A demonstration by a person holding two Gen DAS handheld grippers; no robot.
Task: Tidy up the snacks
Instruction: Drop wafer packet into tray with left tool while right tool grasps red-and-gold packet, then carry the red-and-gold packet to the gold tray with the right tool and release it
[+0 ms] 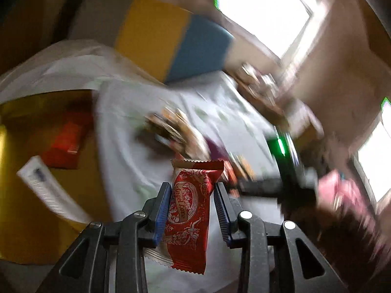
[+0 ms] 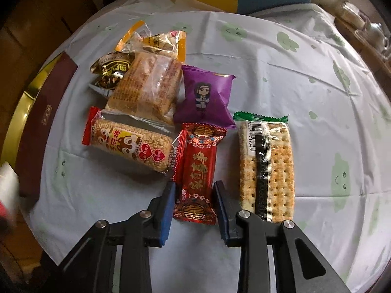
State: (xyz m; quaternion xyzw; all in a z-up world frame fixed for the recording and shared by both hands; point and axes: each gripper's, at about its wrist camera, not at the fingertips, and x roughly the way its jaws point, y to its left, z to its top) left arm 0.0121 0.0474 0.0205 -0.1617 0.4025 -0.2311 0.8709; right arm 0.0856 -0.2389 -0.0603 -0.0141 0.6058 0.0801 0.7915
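My left gripper (image 1: pixel 191 186) is shut on a red "Angel Love" snack packet (image 1: pixel 189 214) and holds it above the white-clothed table (image 1: pixel 127 131), next to a gold box (image 1: pixel 31 207); that view is blurred by motion. The box holds a red packet (image 1: pixel 64 144) and a white one (image 1: pixel 48 190). My right gripper (image 2: pixel 194 185) is open, its jaws on either side of a red and gold candy packet (image 2: pixel 196 173) lying on the table (image 2: pixel 305 97). Beside it lie a cracker pack (image 2: pixel 267 168), a purple packet (image 2: pixel 205 95), a rice bar (image 2: pixel 129 144) and several more snacks (image 2: pixel 146 85).
The gold box with its dark maroon lid (image 2: pixel 41 127) sits at the table's left edge. A tray with a tea set (image 2: pixel 361 24) stands at the far right. Yellow and blue panels (image 1: pixel 171 44) stand behind the table. The other hand-held gripper (image 1: pixel 281 178) shows at the right of the left wrist view.
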